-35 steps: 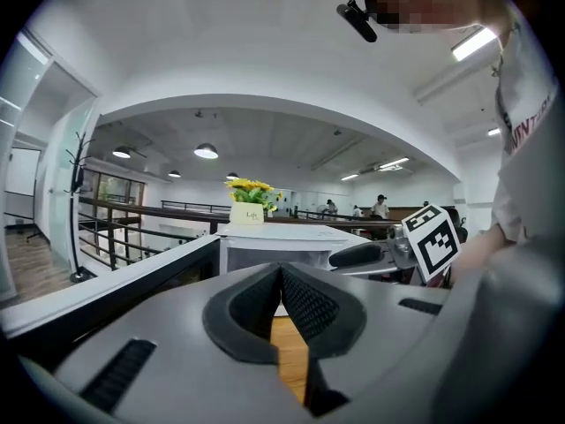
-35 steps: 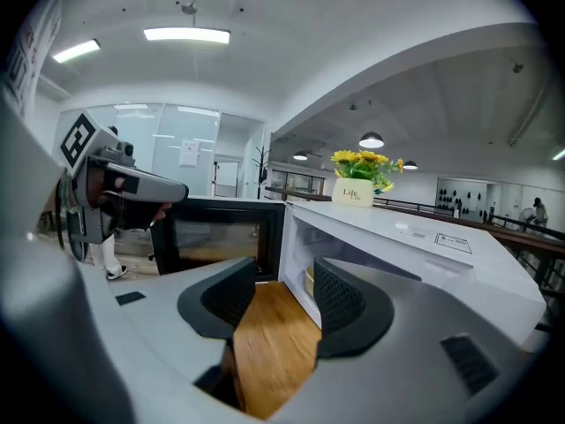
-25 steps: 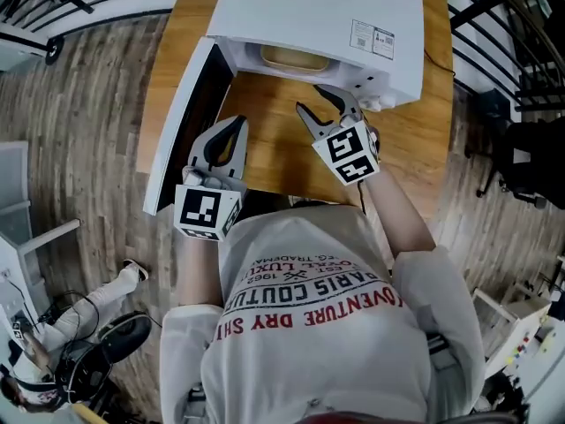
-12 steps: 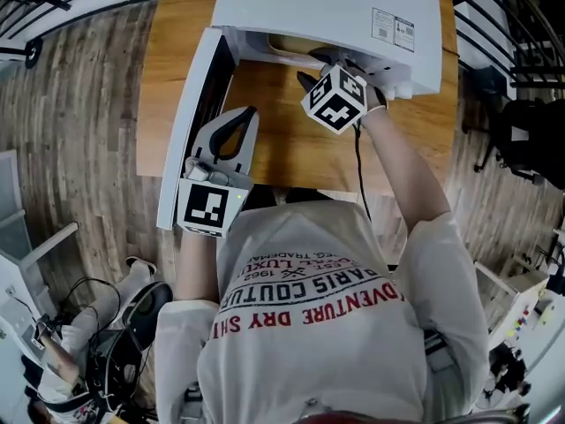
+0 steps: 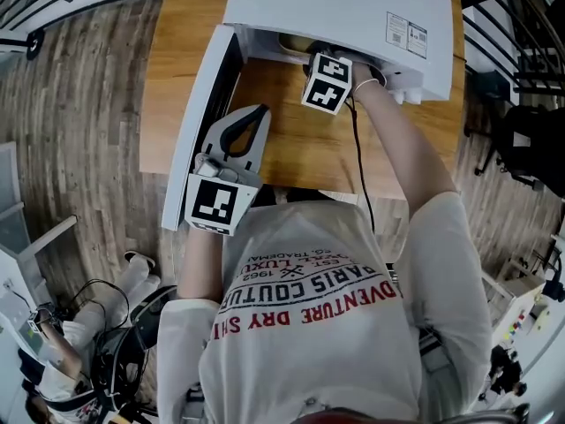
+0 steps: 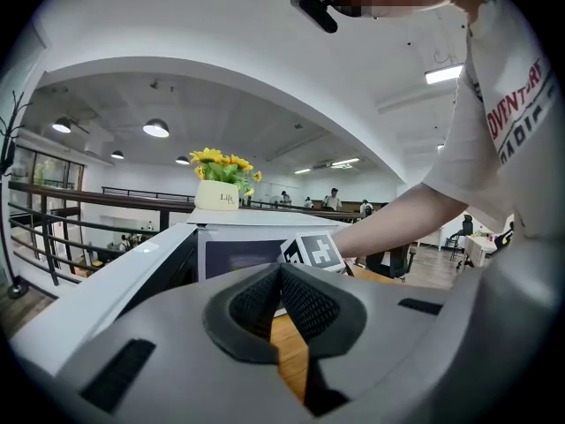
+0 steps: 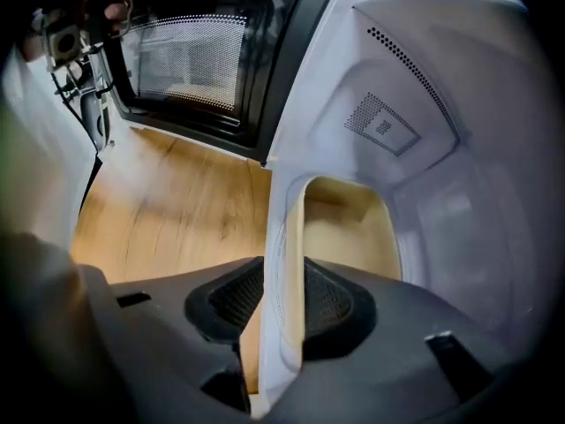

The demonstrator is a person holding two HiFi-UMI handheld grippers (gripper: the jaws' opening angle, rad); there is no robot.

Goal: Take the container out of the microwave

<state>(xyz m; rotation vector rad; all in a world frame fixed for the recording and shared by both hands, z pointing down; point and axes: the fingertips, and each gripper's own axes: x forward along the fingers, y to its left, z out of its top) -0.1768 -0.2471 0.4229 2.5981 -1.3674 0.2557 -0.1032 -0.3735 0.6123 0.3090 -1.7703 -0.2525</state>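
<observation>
Right tool [image 7: 284, 281] reaches down into the smooth white cavity of the boxy white microwave [image 5: 335, 7]. Its jaws are closing over one thin side wall of the cream plastic container [image 7: 353, 228], which sits on the cavity floor. The ribbed black pads [image 7: 237, 297] look to meet that wall on both sides, one inside the tub and one outside. We judge this a delicate hold. The wall is slick and probably flexible, so it may bow or slide out of the pads. Lifted by one edge alone, the container could tip and drag, or catch its far corner on the cavity's front lip as it comes out. Whether anything lies in it we cannot tell. Beyond the opening, the hinged door [image 7: 190, 51], white-framed with a dark perforated mesh window, stands swung wide over the warm, grained wooden tabletop [image 5: 291, 140]. Our left tool [image 6: 281, 303] hangs beside that door, its grey jaws clenched on nothing, so it offers no support from below if the container sags.
</observation>
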